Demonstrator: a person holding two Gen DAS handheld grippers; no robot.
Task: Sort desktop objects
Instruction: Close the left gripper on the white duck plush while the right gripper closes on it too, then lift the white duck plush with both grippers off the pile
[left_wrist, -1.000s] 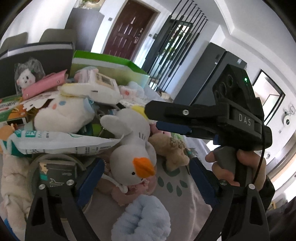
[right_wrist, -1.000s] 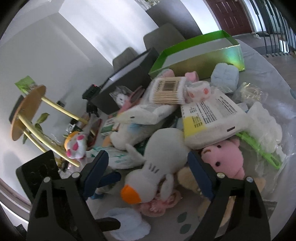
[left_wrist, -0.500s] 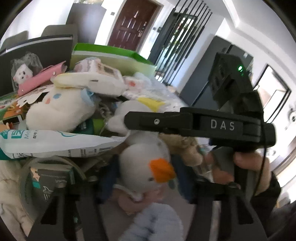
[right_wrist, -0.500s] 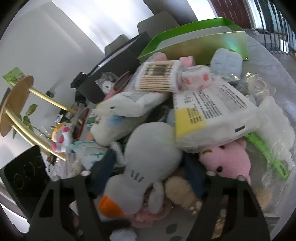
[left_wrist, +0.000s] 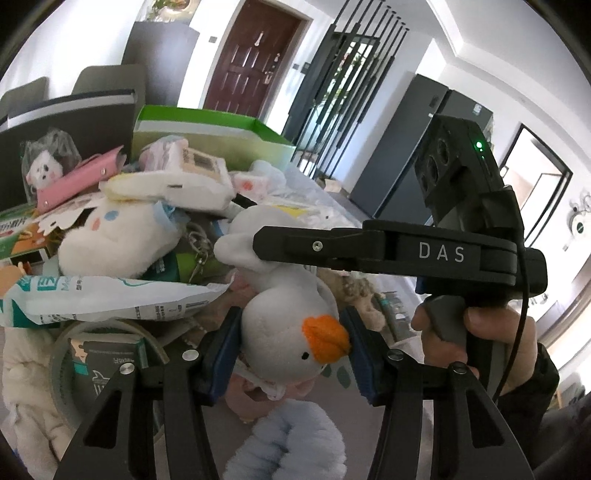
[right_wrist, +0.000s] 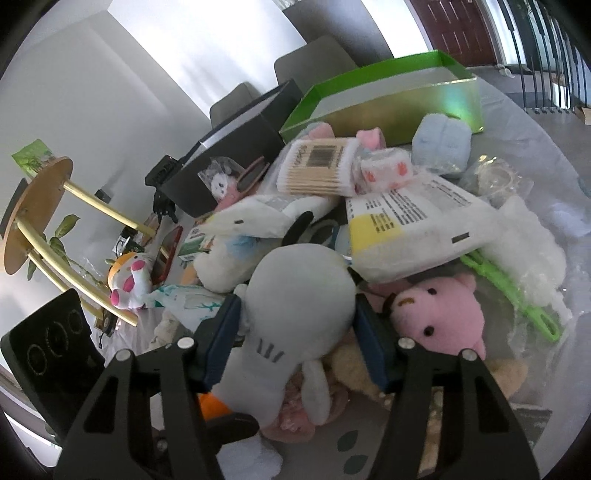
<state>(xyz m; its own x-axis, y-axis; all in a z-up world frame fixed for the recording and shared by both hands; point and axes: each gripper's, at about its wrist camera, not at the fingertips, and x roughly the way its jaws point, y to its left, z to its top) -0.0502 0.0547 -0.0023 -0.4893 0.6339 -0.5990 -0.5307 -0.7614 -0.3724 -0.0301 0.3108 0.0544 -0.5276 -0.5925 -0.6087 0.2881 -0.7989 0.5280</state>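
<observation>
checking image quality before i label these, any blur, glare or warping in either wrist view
Left wrist view: strong fisheye bend with dark corners, the doorway at right blown out, the blue fluffy item at the bottom soft, the plush duck sharp. Right wrist view: same warp, the wall bright and washed, a rainbow sheen on the green box, the pink bear sharp.

The left tool (left_wrist: 291, 350) sits low in the centre of its frame, blue pads pressed on the head of a white plush duck with an orange bill (left_wrist: 291, 332). The right tool (right_wrist: 295, 343), jaws just closing, clamps the duck's body. A hand (left_wrist: 476, 332) at the right grips the right tool's handle.
</observation>
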